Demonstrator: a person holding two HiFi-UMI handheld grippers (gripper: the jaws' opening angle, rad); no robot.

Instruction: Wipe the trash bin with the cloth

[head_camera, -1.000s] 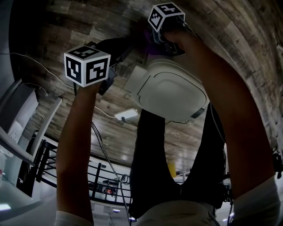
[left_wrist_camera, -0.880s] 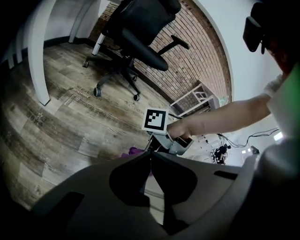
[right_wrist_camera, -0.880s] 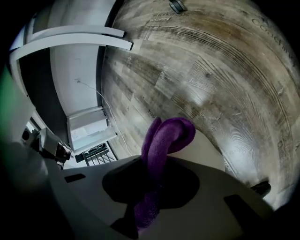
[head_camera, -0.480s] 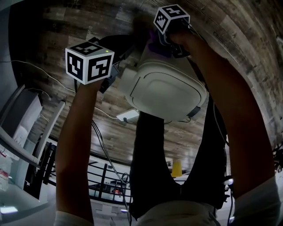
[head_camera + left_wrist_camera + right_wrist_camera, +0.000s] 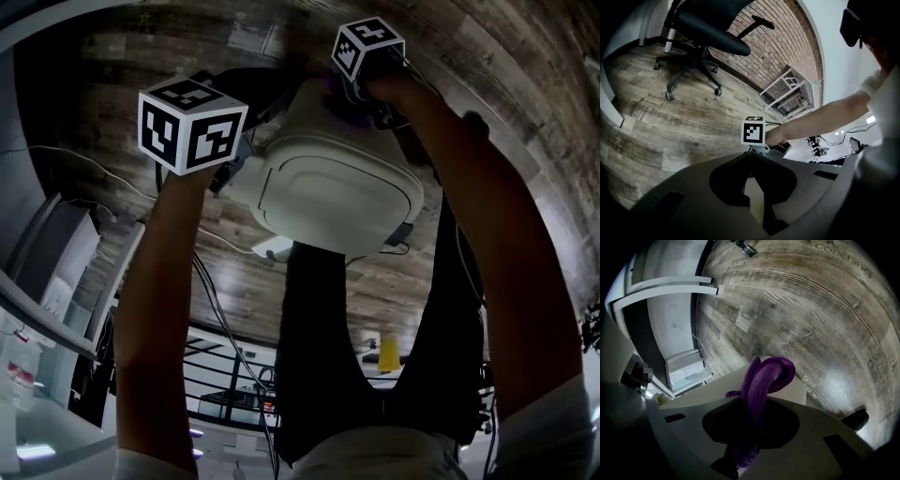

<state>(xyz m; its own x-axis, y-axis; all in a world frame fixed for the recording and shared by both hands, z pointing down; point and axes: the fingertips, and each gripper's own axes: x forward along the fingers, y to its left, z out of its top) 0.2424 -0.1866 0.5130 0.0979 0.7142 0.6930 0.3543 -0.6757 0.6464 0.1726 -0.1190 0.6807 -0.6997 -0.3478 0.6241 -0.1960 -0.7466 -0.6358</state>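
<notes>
Presently catalogued, one moment of a wiping job.

Item 1: trash bin [image 5: 337, 202]. White, rounded-rectangular lid, seen from above at the centre of the head view, over a wood-plank floor [image 5: 122, 75]. Its long axis runs from the upper left to the lower right of the frame.

Item 2: cloth [image 5: 764, 380]. Purple, bunched into a thick fold. It lies against the bin's far edge, just under the right marker cube at the upper centre of the head view.

Item 3: right gripper [image 5: 754, 404]. Jaws clamped narrow on the cloth, which trails out past the tips onto the pale bin surface [image 5: 708, 392].

Item 4: left gripper [image 5: 751, 161]. Set at the bin's left rim in the head view. Its jaws stand close together with a pale strip of the bin [image 5: 753, 197] between them, so it appears to steady the bin by its edge.

Item 5: office chair [image 5: 703, 28]. Black, at the upper left of the left gripper view, well apart from the work.

Governing relation: from the cloth, nearly all of the lid lies toward the lower frame, nearer the person. The right hand alone carries the wiper. The likely stroke is a pull along the lid's length, and a poor grip on the left could let the bin slide.
</notes>
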